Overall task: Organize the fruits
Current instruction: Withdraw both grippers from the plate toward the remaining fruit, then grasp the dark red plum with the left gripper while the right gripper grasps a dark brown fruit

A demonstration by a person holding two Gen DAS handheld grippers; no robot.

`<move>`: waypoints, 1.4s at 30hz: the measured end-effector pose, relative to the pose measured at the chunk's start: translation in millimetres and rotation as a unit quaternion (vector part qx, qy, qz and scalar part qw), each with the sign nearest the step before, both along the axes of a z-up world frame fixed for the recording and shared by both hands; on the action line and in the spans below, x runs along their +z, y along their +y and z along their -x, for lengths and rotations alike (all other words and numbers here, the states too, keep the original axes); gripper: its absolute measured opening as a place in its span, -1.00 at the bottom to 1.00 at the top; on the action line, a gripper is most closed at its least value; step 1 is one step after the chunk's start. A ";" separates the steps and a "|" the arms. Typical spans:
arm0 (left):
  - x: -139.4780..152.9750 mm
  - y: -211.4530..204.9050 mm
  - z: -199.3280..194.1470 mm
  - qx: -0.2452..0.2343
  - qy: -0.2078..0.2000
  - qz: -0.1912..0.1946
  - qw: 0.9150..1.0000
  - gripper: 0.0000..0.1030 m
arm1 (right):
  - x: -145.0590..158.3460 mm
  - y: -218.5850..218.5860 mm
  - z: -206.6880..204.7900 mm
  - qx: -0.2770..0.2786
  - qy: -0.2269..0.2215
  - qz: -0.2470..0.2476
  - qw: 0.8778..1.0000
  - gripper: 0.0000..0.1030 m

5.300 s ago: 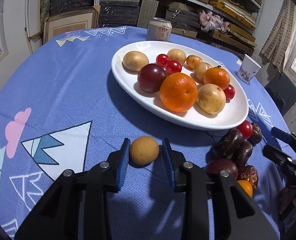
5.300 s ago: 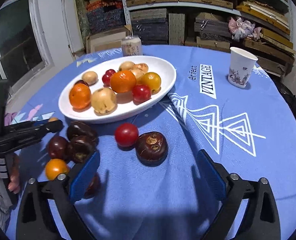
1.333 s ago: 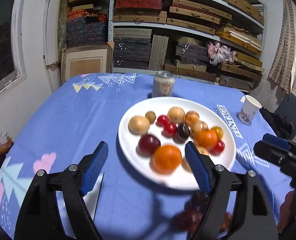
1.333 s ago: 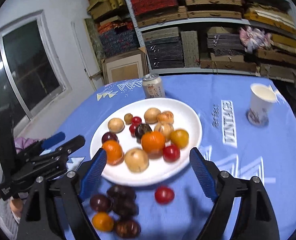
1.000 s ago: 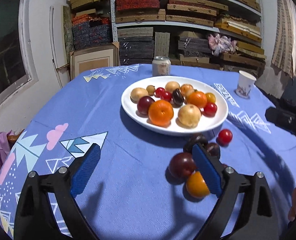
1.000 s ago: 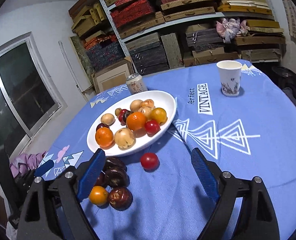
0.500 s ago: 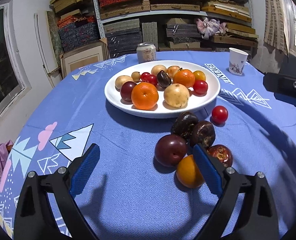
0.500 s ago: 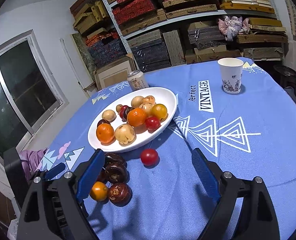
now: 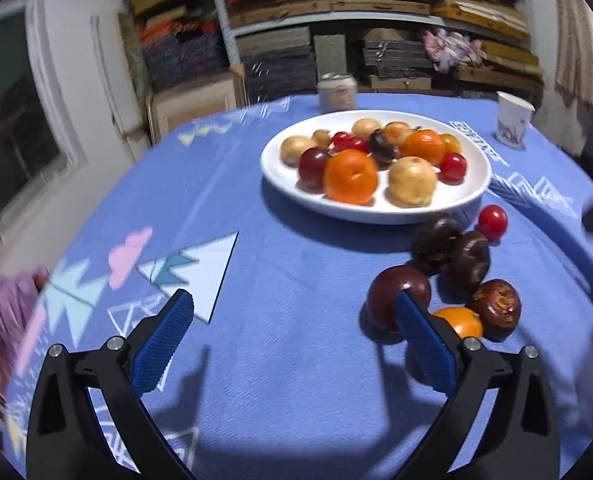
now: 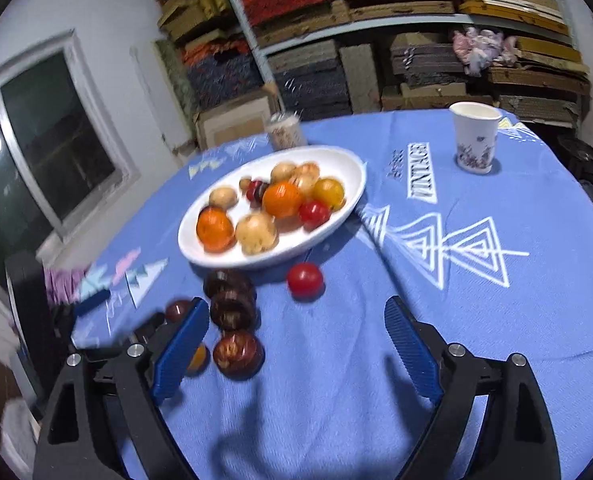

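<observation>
Perhaps thirteen fruits (image 9: 350,176) in white plate (image 9: 468,196)

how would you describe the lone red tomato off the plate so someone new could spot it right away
Start at the white oval plate piled with fruit on the blue tablecloth. Just off its near rim a few loose fruits lie on the cloth. The cherry tomato is the bright red, smooth, round one lying alone, apart from the cluster of dark brown fruits beside it.
</observation>
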State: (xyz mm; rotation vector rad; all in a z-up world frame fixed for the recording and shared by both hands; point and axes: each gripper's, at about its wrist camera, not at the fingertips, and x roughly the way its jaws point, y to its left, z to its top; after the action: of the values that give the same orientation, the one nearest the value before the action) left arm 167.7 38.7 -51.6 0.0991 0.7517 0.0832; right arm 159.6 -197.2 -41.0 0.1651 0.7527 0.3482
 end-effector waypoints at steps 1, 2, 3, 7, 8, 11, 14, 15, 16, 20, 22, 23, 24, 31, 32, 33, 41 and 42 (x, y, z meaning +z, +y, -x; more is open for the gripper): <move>-1.0 7.4 -1.4 0.005 0.007 0.015 1.000 0.92 | -2.5 7.0 0.1 0.011 0.003 0.012 1.000 0.75; -1.5 11.1 -2.3 0.008 0.009 0.021 1.000 0.92 | -5.1 14.5 0.9 0.022 0.004 0.024 0.999 0.75; -1.1 13.0 -2.0 0.007 0.009 0.024 1.000 0.92 | -7.9 23.8 2.6 0.036 0.005 0.039 0.999 0.75; 2.1 1.6 3.9 -0.016 -0.005 0.000 1.000 0.92 | -14.8 46.7 10.1 0.075 0.004 0.072 0.995 0.74; 2.3 -0.3 4.8 -0.018 -0.006 -0.005 1.000 0.92 | -15.9 52.6 12.2 0.082 0.001 0.085 0.993 0.72; 4.5 3.6 4.6 -0.015 -0.002 0.008 1.000 0.92 | -19.8 62.1 15.1 0.088 -0.003 0.110 0.990 0.58; 3.7 10.4 1.6 -0.012 0.009 0.032 0.999 0.92 | -25.1 68.6 13.7 0.091 0.003 0.127 0.988 0.30; 3.5 10.8 1.4 -0.018 0.012 0.040 0.999 0.92 | -27.9 71.1 12.7 0.094 0.008 0.131 0.987 0.14; 3.7 9.7 2.1 -0.023 0.012 0.042 0.999 0.92 | -30.6 73.3 12.0 0.099 0.014 0.133 0.986 0.07; 0.8 -2.8 3.1 -0.050 0.013 0.031 0.998 0.91 | -37.6 84.5 10.6 0.116 0.026 0.144 0.982 -0.07; -0.6 -8.4 0.6 -0.063 0.012 0.031 0.997 0.90 | -37.2 84.5 8.9 0.114 0.026 0.139 0.983 -0.08; -0.9 -10.2 -1.2 -0.071 0.013 0.035 0.997 0.90 | -38.1 84.4 6.8 0.114 0.029 0.138 0.983 -0.08; -1.6 -11.9 -3.3 -0.080 0.015 0.041 0.996 0.87 | -38.7 83.6 4.8 0.114 0.034 0.135 0.984 -0.12; -4.5 -17.5 -15.4 -0.128 0.023 0.078 0.988 0.35 | -38.9 80.7 3.6 0.111 0.039 0.125 0.985 -0.16; -5.0 -16.9 -15.9 -0.132 0.026 0.085 0.987 0.35 | -39.0 80.7 3.5 0.111 0.040 0.124 0.985 -0.16; -5.6 -16.9 -16.3 -0.139 0.030 0.093 0.985 0.35 | -38.9 80.7 3.2 0.112 0.040 0.123 0.985 -0.16; -6.8 -10.3 -18.1 -0.172 0.056 0.153 0.972 -0.07 | -38.0 76.5 1.3 0.112 0.045 0.112 0.986 -0.16; -7.5 -6.2 -20.1 -0.169 0.062 0.163 0.970 -0.13 | -37.9 76.1 1.3 0.112 0.046 0.112 0.986 -0.16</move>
State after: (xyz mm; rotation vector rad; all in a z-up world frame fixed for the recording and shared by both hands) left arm 187.8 32.5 -59.1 -0.0832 0.8539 -0.3744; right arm 158.3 -121.1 -78.9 -0.1167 0.8980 0.4682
